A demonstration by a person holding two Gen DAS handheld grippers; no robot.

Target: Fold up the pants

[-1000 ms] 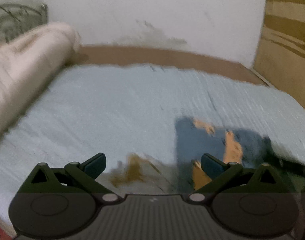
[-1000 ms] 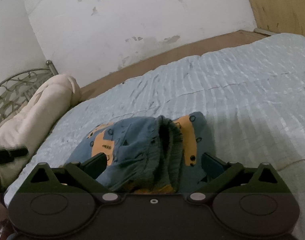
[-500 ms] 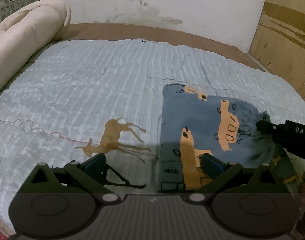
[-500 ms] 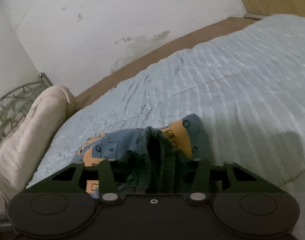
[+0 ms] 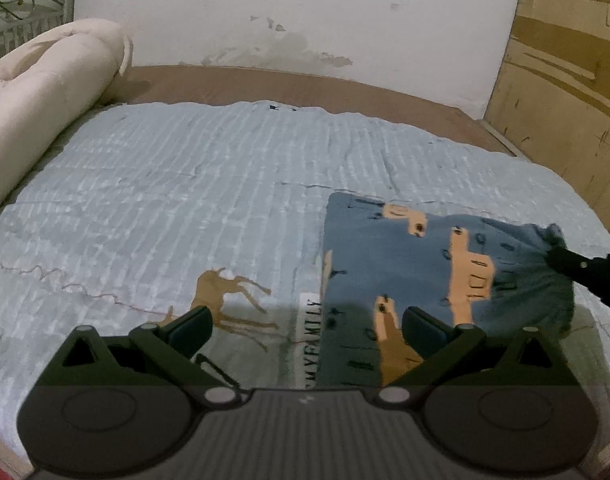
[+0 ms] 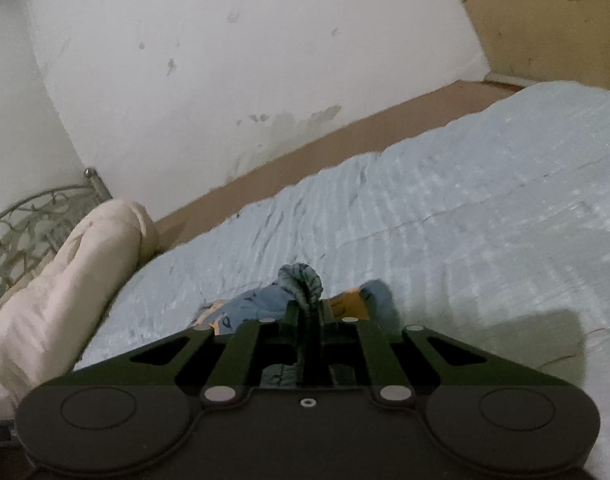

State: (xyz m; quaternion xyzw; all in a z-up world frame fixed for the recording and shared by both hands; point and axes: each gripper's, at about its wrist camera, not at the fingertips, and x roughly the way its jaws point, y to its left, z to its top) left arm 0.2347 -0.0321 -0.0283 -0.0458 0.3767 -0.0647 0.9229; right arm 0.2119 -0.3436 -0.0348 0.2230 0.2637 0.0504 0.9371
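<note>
Pants (image 5: pixel 425 272): lay in a folded blue block with orange print on the bed (image 5: pixel 193 184), toward its near right part; the far and left edges looked flat and square, the right end gathered into the waistband (image 6: pixel 303 280).
Right gripper (image 6: pixel 310 322): jaws were pressed together, pinching the bunched waistband; in the left view its dark tip met the cloth at the right end.
Left gripper (image 5: pixel 307 326): jaws were spread, holding nothing, poised over the near left edge of the pants, beside the deer print (image 5: pixel 225 292) and a white label strip (image 5: pixel 310 340).
Step in hand: judged to be lifting the waistband end for another fold across the block.
Doing it well: the left jaws would best pin or pinch the near left edge so the block stays put; the right should carry the waistband low and level, then lay it edge to edge.
Risk: a bunched grip may drag lower layers askew.
Pillow (image 5: pixel 37 96): sat at the far left edge, well apart.
</note>
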